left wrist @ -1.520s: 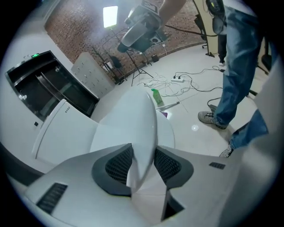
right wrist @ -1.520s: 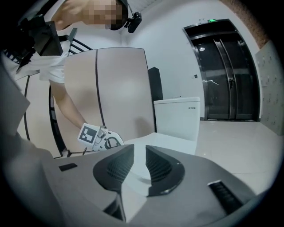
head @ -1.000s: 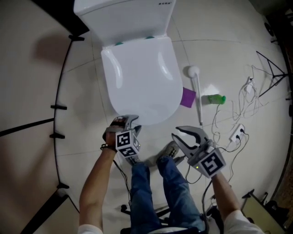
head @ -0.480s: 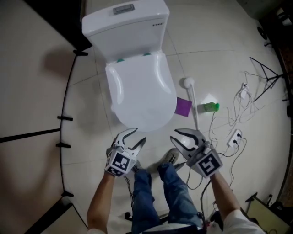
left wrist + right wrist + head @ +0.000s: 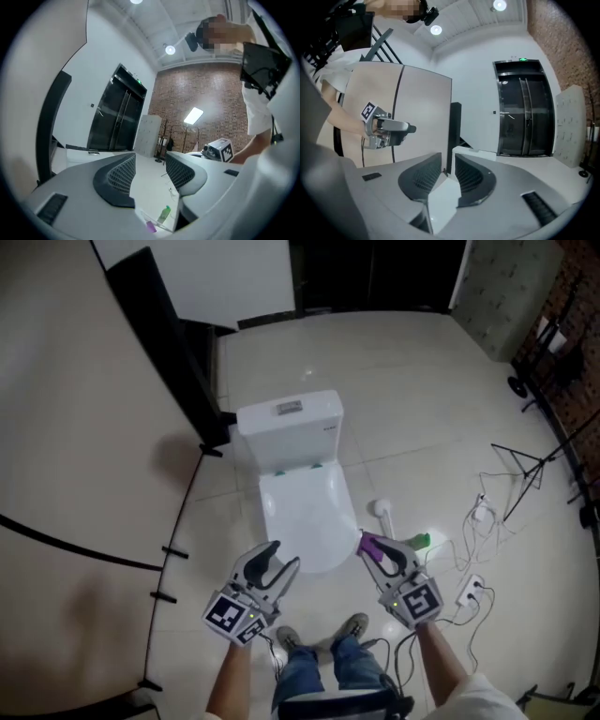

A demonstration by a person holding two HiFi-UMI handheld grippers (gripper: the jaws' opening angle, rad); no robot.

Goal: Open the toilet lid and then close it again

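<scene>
Toilet lid down flat on bowl, ahead of and below 2 grippers; left gripper jaws apart, empty; right gripper jaws narrowly apart, gripping nothing. Lid likely rigid, light, hinged at rear (glossy plastic, probably slippery); hook under front rim.

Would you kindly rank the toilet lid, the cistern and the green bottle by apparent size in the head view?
1-2. toilet lid and cistern: too alike to separate.
3. green bottle: clearly the smallest.
</scene>
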